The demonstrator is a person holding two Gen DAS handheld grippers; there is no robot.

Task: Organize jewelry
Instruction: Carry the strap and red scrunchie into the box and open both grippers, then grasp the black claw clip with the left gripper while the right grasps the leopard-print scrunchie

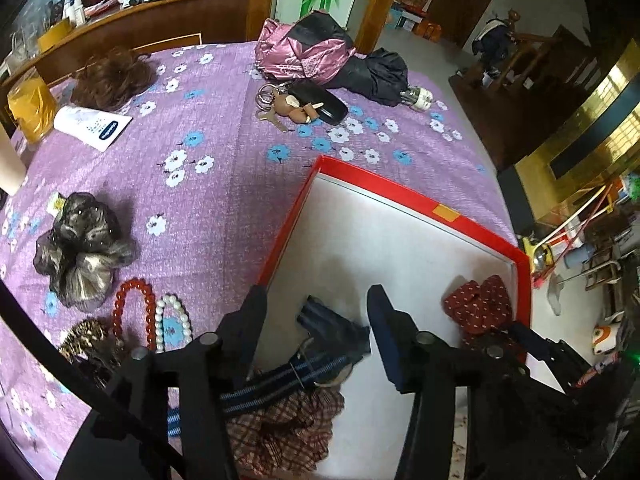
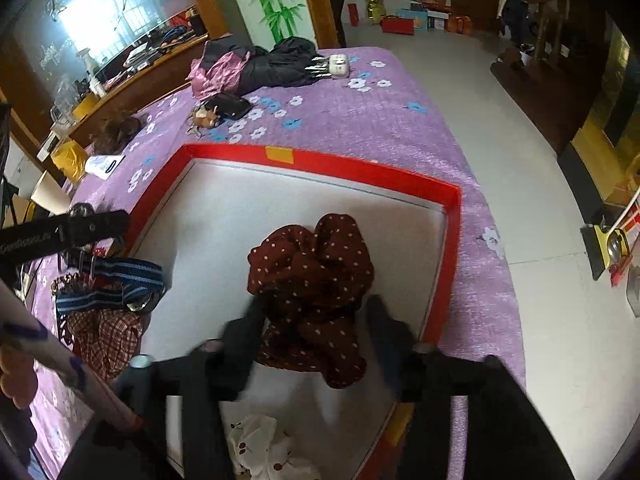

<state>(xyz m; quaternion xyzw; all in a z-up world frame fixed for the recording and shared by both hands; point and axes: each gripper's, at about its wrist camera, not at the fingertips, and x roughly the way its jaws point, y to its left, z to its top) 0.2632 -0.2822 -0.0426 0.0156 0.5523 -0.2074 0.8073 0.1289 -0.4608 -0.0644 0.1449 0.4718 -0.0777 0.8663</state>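
A red-rimmed box (image 1: 400, 192) with a white floor lies on the purple flowered cloth; it also shows in the right wrist view (image 2: 360, 168). My left gripper (image 1: 316, 300) is open above a blue striped bow (image 1: 328, 332) and a plaid scrunchie (image 1: 288, 428) inside the box. My right gripper (image 2: 316, 312) is open, its fingers on either side of a dark red dotted scrunchie (image 2: 312, 264) in the box; this scrunchie also shows in the left wrist view (image 1: 476, 304). A white cherry-print scrunchie (image 2: 260, 448) lies near the box's front edge. A red bead bracelet (image 1: 134, 308), a pearl bracelet (image 1: 172, 320), a leopard scrunchie (image 1: 84, 336) and a black lace hair flower (image 1: 80, 248) lie on the cloth left of the box.
At the far side of the cloth are a brown hairpiece (image 1: 112, 76), a white tube (image 1: 92, 126), keys with a bear charm (image 1: 288, 108), a black case (image 1: 320, 100), a pink bag (image 1: 300, 48) and a folded umbrella (image 1: 376, 76). The table's edge and the floor are to the right.
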